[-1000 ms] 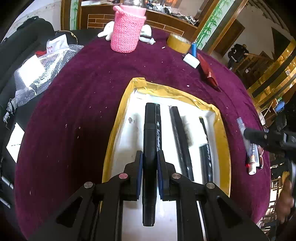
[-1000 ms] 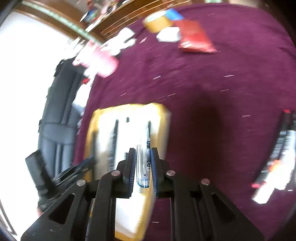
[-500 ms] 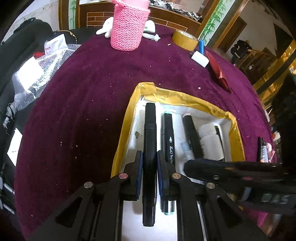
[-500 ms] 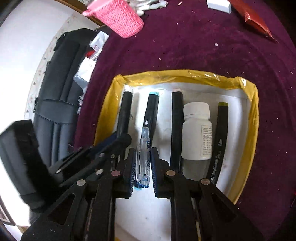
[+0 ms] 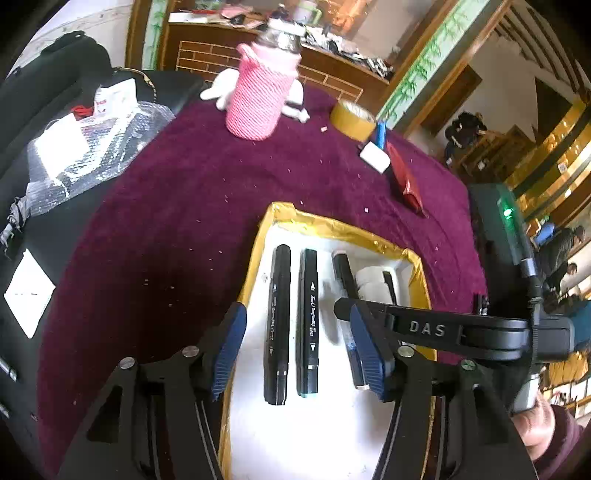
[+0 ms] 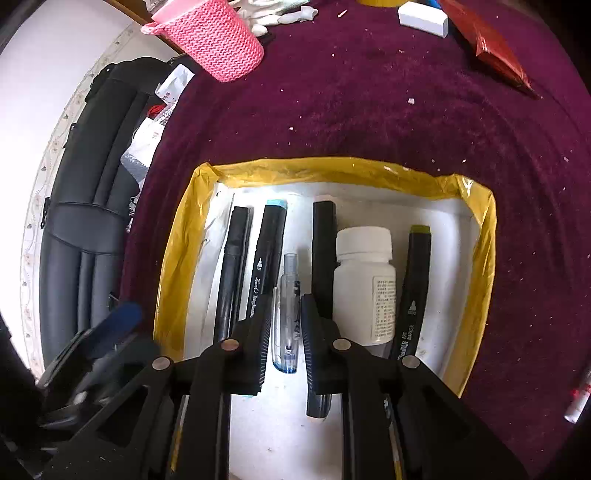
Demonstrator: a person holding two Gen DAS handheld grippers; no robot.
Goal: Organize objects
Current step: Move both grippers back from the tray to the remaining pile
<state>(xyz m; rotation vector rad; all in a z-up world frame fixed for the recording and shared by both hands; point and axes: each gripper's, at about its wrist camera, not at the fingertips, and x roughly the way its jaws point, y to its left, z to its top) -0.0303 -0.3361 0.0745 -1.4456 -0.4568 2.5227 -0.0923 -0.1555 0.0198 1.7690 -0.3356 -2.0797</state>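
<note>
So the left gripper point(image 5: 295, 347) had just been opening, and its blue pads stood wide apart with nothing pinched. The black marker point(image 5: 277, 325) lay loose on the white floor of the tray point(image 5: 332, 225), low centre of the left wrist frame, parallel to the teal-capped marker point(image 5: 308, 321) just beside it on the right.

In the right wrist view, the right gripper point(image 6: 284, 332) was clamped on a clear pen point(image 6: 287, 314) at lower centre, jaws nearly closed on the barrel. The pen hung over the gap between the teal-capped marker and another black marker point(image 6: 323, 251). Right of those sat a white bottle point(image 6: 364, 284) and a green-capped marker point(image 6: 413, 288), all inside the yellow-lined tray.

My take on doing this step well: lower the pen until it's nearly resting in that gap, keep it parallel to the markers, then release gently so it doesn't roll onto a neighbour. The left gripper should lift straight out first so it doesn't nudge the marker it dropped off.

Further up the frame, on the purple cloth point(image 6: 406, 110), were a pink knitted holder point(image 6: 218, 37), a white eraser point(image 6: 423, 18) and a red packet point(image 6: 487, 48), well apart from the tray.
</note>
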